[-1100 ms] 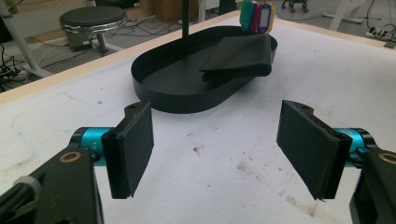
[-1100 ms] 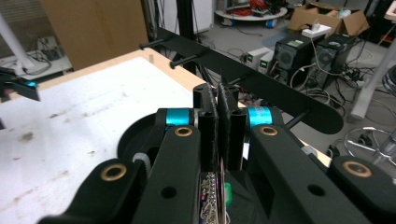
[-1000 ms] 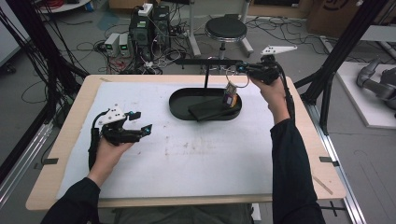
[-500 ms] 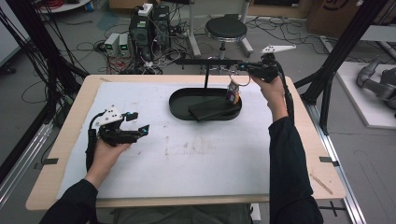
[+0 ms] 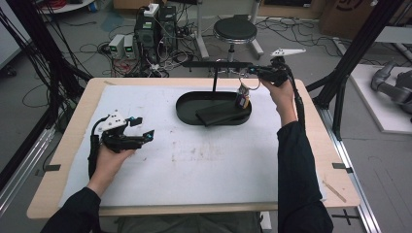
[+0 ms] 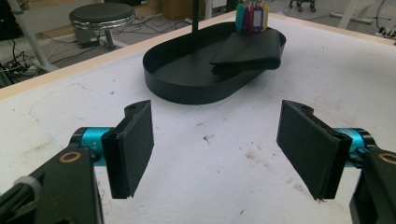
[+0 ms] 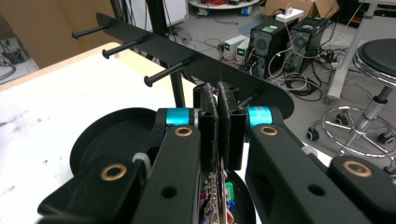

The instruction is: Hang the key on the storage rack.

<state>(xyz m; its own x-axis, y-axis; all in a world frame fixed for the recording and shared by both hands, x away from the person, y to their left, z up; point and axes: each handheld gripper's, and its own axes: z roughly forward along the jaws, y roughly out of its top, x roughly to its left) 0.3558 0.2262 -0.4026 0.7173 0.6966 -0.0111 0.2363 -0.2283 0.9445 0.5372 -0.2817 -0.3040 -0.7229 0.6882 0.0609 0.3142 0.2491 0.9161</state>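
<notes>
The step in hand is judged to be hanging a bunch of keys (image 5: 242, 98) on a peg rack (image 7: 187, 63). The right gripper (image 5: 252, 71) holds the bunch by its ring, jaws pressed together on it; in the right gripper view, chain links and coloured tags (image 7: 227, 192) hang beneath the closed pads. From the high view the bunch dangles above the right end of the black oval tray (image 5: 187, 112), just below the rack's crossbar, apart from the pegs. The next move calls for lining the ring up with a peg tip, sliding it along the peg, then easing the grip; a narrow ring on a swinging bunch makes alignment the delicate point. The left gripper (image 5: 144, 129) rests well apart on the left of the surface (image 5: 204, 165), jaws spread and empty. Materials: the rack is a thin matt black bar on a slender post, with round knob-ended pegs; the tray is matt black with a low upright wall and holds a flat folded black item (image 6: 250, 49), probably a wallet. The tags are glossy plastic, the ring metal. The surface is white, scuffed and stained, edged in pale wood.
</notes>
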